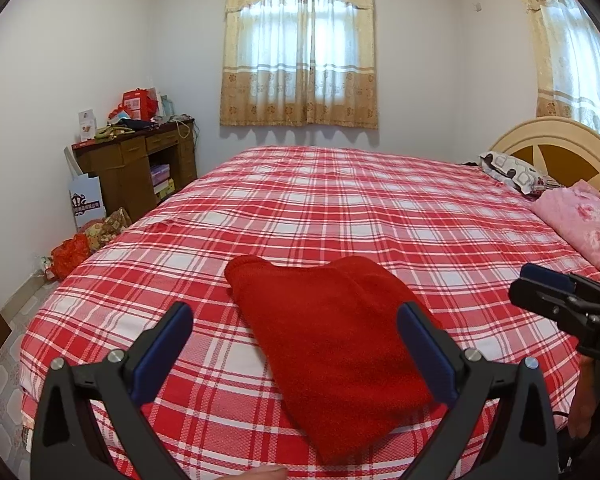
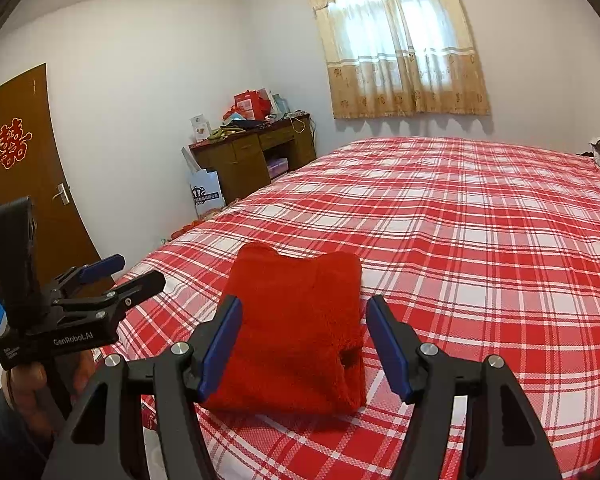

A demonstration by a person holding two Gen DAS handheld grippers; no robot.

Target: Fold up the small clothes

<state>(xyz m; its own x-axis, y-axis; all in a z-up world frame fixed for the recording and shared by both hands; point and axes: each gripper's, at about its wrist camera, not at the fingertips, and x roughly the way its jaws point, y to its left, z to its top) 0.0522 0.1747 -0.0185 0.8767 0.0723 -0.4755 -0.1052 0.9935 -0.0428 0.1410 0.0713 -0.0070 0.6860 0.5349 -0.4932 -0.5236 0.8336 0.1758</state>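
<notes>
A small red fleecy garment [image 1: 332, 340] lies folded into a compact rectangle on the red plaid bed sheet [image 1: 340, 208], near the bed's front edge. My left gripper [image 1: 296, 316] hovers over the garment's near end, its blue-padded fingers wide apart and holding nothing. In the right wrist view the same garment [image 2: 296, 320] shows between and beyond the fingers of my right gripper [image 2: 304, 308], which is open and not pressing on it. Each gripper appears in the other's view: the right gripper [image 1: 530, 286] at the right edge, the left gripper [image 2: 138, 270] at the left, held by a hand [image 2: 28, 380].
A pink floral blanket [image 1: 584, 224] and a patterned pillow [image 1: 512, 172] lie by the headboard [image 1: 560, 148] at the right. A cluttered wooden desk [image 1: 136, 160] and bags [image 1: 86, 200] stand left of the bed. A brown door [image 2: 24, 184] is at the far left.
</notes>
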